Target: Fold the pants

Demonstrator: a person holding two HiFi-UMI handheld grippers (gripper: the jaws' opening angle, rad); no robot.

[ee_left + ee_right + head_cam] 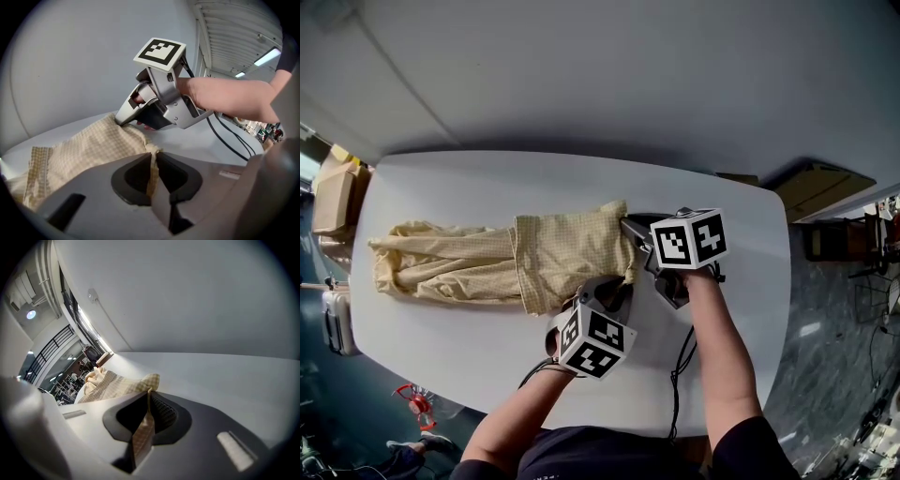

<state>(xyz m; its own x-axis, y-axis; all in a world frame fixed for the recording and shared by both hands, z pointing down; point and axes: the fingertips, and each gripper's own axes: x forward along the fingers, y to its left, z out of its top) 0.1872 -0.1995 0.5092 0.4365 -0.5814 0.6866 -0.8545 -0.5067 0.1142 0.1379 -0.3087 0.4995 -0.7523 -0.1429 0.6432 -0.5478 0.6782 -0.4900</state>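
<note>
Item: pale yellow checked pants [516, 261], which lay flat along the white desk [487, 178], legs toward the head view's left, waistband at its right. Left tongs [153, 164] were clamped on the near waistband corner. Right tongs [147, 401] were clamped on the far corner.

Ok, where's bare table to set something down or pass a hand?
Free: the table strip beyond the pants, the near strip left of the left gripper, and the right end past the right gripper. Crowded: where both grippers pinch the pants.
</note>
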